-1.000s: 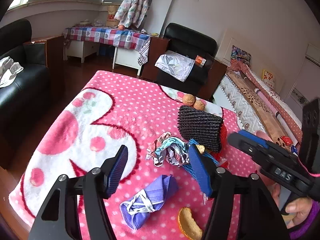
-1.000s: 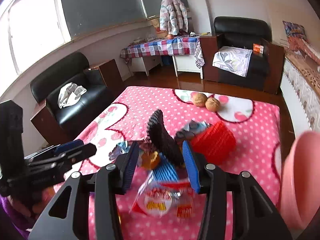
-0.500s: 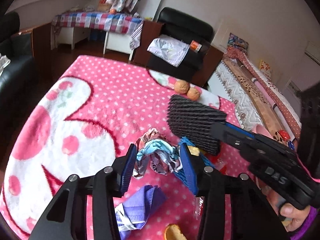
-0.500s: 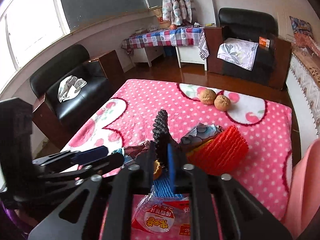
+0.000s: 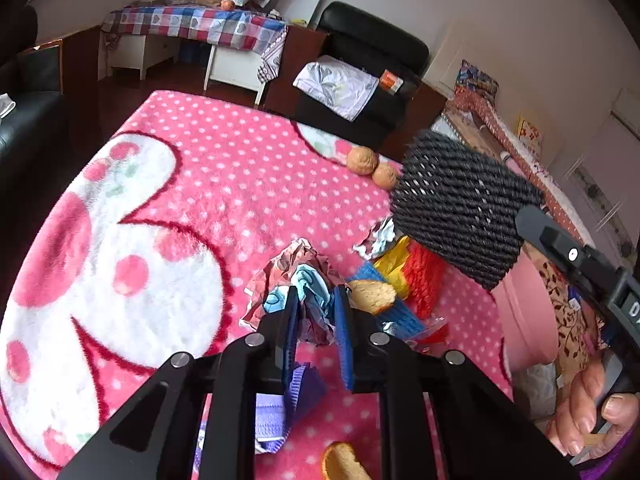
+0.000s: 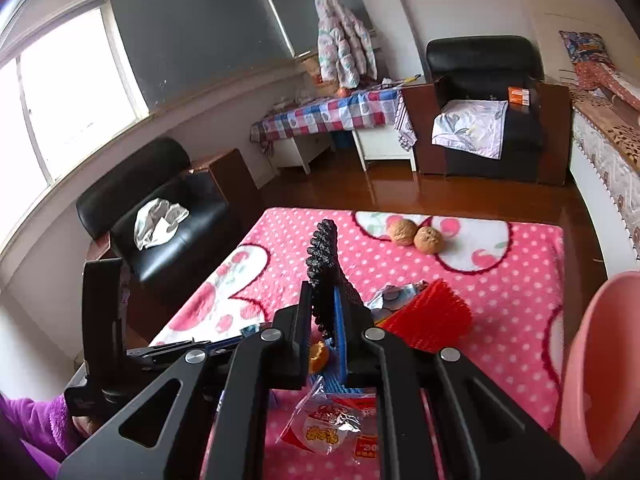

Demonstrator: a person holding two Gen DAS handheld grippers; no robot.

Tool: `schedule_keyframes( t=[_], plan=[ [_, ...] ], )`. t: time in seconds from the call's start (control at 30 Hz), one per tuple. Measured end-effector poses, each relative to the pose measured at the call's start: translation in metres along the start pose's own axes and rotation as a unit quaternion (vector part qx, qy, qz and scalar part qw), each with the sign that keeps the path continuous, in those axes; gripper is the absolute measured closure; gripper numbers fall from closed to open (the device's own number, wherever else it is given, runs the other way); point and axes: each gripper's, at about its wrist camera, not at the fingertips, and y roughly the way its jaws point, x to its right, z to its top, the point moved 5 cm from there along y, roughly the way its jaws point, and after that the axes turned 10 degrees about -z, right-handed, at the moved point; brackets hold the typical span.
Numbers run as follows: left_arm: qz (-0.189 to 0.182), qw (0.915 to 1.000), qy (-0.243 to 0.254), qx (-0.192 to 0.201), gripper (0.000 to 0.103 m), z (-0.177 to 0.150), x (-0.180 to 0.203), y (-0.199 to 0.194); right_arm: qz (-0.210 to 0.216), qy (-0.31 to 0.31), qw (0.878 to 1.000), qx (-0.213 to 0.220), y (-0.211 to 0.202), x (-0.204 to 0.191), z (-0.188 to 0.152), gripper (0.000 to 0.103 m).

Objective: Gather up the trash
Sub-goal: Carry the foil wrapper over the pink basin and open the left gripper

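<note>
My left gripper [image 5: 316,312] is shut on a crumpled pink and blue wrapper [image 5: 298,276] that rests on the pink dotted blanket [image 5: 224,184]. My right gripper [image 6: 323,312] is shut on a black woven pad [image 6: 323,264] and holds it lifted above the blanket; the pad also shows in the left wrist view [image 5: 460,208]. Under it lie a red woven pad [image 6: 428,320], a blue pad [image 5: 394,316], bread pieces [image 5: 374,296], a foil wrapper [image 5: 380,236] and a snack packet [image 6: 336,424]. A purple face mask [image 5: 280,408] lies below my left gripper.
A pink bin [image 6: 600,368] stands at the right edge of the blanket, also in the left wrist view [image 5: 528,316]. Two walnuts [image 6: 416,236] sit at the blanket's far end. A bread piece [image 5: 344,462] lies near the front edge. Black armchairs [image 6: 484,108] stand around.
My left gripper moved forward and shut on the crumpled wrapper. My right gripper shut on the black pad and raised it off the red pad.
</note>
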Motion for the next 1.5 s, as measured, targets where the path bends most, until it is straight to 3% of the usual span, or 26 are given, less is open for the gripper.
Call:
schedule_keyframes(
  t=[0.4, 0.8, 1.23, 1.5],
  plan=[
    [-0.039, 0.9980, 0.036, 0.035, 0.087, 0.013, 0.045, -0.032, -0.042, 0.070, 0.996, 0.031, -0.042, 0.062, -0.006, 0.093],
    [-0.105, 0.9891, 0.103, 0.011, 0.087, 0.013, 0.130, -0.006, -0.118, 0.138, 0.982, 0.055, -0.089, 0.138, -0.032, 0.093],
    [-0.180, 0.9656, 0.182, -0.046, 0.087, -0.009, 0.234, 0.042, -0.188, 0.198, 0.961, 0.054, -0.120, 0.204, -0.067, 0.092],
    [-0.202, 0.9513, 0.219, -0.079, 0.087, -0.030, 0.277, 0.076, -0.204, 0.221, 0.953, 0.041, -0.124, 0.229, -0.085, 0.092]
  ],
)
